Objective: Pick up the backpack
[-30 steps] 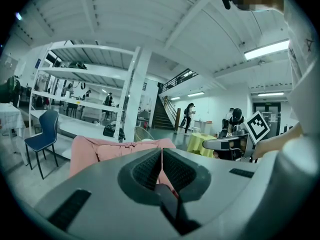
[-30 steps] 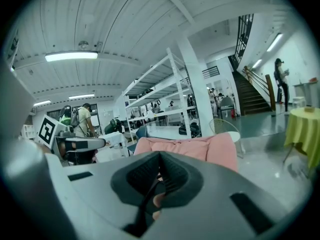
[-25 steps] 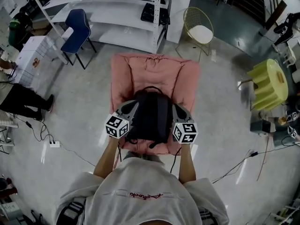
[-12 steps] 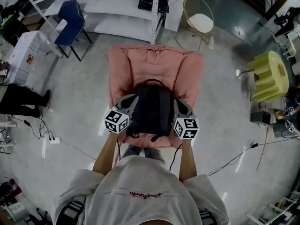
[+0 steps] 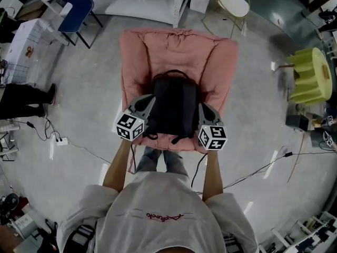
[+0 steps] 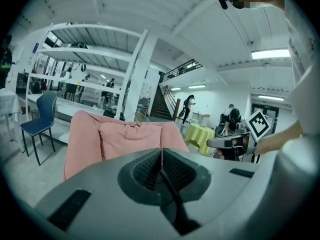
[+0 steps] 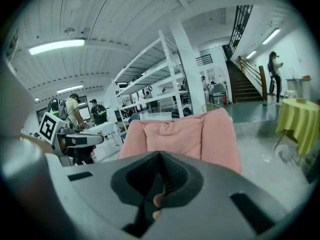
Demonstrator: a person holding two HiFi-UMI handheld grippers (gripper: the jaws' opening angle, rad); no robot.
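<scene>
- Left tool (image 5: 150,100) and right tool (image 5: 200,106) had sunk since the earlier frames, bringing the black backpack (image 5: 174,107) lower over the pink armchair (image 5: 158,51).
- Backpack sat between the two tools, over the near half of the seat, with its handle loop at the far end; contact with the cushion could not be confirmed.
- Left tool, at the backpack's left side: jaws closed on a dark strap.
- Right tool, at the right side: jaws fully together, a dark strip running out from between the pads.
</scene>
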